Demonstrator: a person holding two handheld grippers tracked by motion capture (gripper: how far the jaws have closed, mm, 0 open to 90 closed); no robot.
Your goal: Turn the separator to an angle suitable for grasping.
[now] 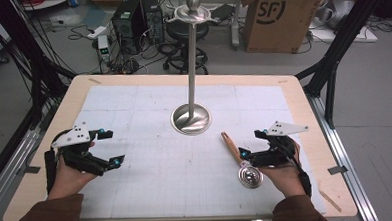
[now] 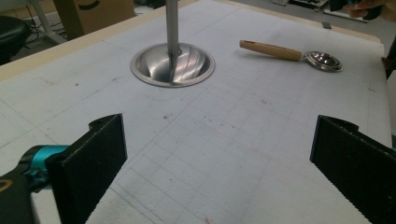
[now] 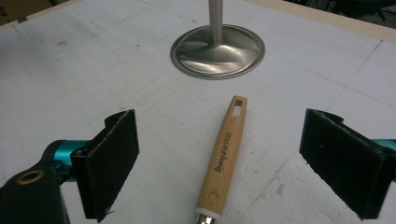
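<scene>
Here the right gripper (image 1: pixel 249 143) hangs just over the ladle (image 1: pixel 240 161), jaws wide astride its wooden handle, probably lined up to grab. Left gripper (image 1: pixel 109 147) idle, jaws apart, empty. Stand (image 1: pixel 191 118) beyond, likely the hanging spot.

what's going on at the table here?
A person holds a hand-held gripper in each hand over a gridded white mat. The right hand-held gripper, jaws open, hovers around the wooden handle of a metal ladle lying flat, not gripping it. The left hand-held gripper is open and holds nothing. A metal hanging stand stands mid-table.
</scene>
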